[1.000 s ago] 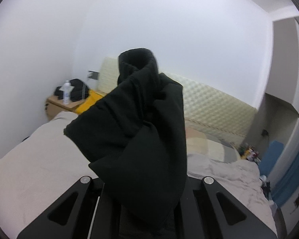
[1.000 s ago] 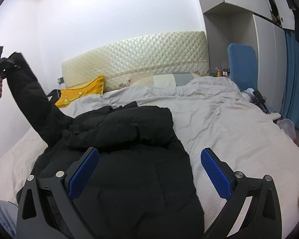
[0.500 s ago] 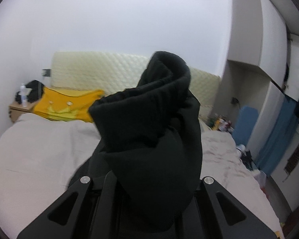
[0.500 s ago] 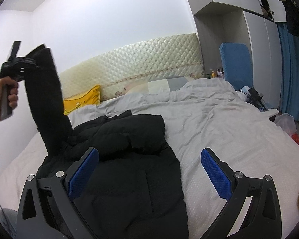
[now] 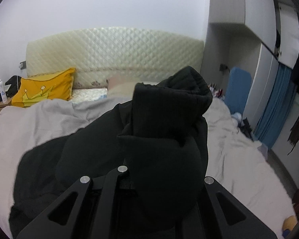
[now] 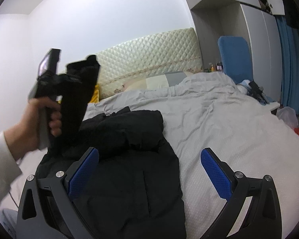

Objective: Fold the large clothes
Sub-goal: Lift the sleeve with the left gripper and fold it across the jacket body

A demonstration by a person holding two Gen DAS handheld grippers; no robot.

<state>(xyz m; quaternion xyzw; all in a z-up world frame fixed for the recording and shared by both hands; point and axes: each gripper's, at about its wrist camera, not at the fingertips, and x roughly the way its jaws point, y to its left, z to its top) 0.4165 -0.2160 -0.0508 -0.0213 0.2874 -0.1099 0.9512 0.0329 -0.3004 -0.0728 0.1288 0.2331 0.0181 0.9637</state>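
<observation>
Swinging left gripper (image 6: 69, 75) inward and lower than second ago, clamped on sleeve (image 6: 77, 99) of black jacket (image 6: 129, 169) lying on bed (image 6: 219, 129). Keeping right gripper (image 6: 148, 171) spread apart, hovering over jacket, barely shifting.

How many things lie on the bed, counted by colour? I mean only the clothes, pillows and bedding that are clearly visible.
Black: 1, the jacket, its sleeve lifted by the left tool
Yellow: 1, the pillow
Grey: 1, the blanket
Total: 3
</observation>
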